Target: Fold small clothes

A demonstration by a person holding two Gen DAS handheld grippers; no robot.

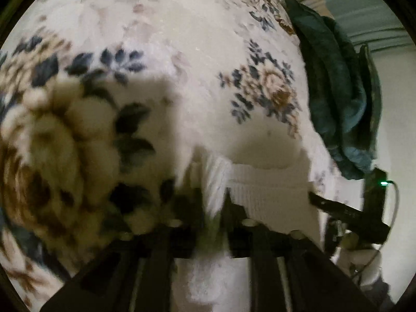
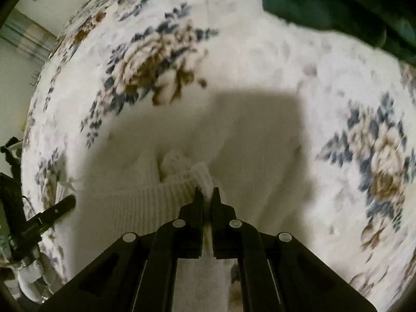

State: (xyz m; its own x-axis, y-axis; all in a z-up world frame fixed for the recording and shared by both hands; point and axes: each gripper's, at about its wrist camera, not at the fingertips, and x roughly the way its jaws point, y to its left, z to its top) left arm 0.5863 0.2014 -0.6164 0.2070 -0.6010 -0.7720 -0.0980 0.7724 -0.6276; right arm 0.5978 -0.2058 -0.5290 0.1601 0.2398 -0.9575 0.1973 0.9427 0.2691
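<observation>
A small white ribbed knit garment (image 1: 270, 195) hangs stretched between both grippers above a floral bedspread (image 1: 197, 59). My left gripper (image 1: 214, 197) is shut on one bunched corner of it. My right gripper (image 2: 207, 195) is shut on the other corner of the garment (image 2: 145, 202), whose ribbed hem runs off to the left. In the left wrist view the right gripper (image 1: 338, 208) shows at the lower right, at the garment's far edge. In the right wrist view the left gripper (image 2: 52, 213) shows at the lower left.
The white bedspread (image 2: 260, 59) with blue and brown flowers fills both views. A dark teal blanket (image 1: 335, 88) lies bunched at the bed's edge, also at the top right in the right wrist view (image 2: 338, 2). Walls and a curtain lie beyond the bed.
</observation>
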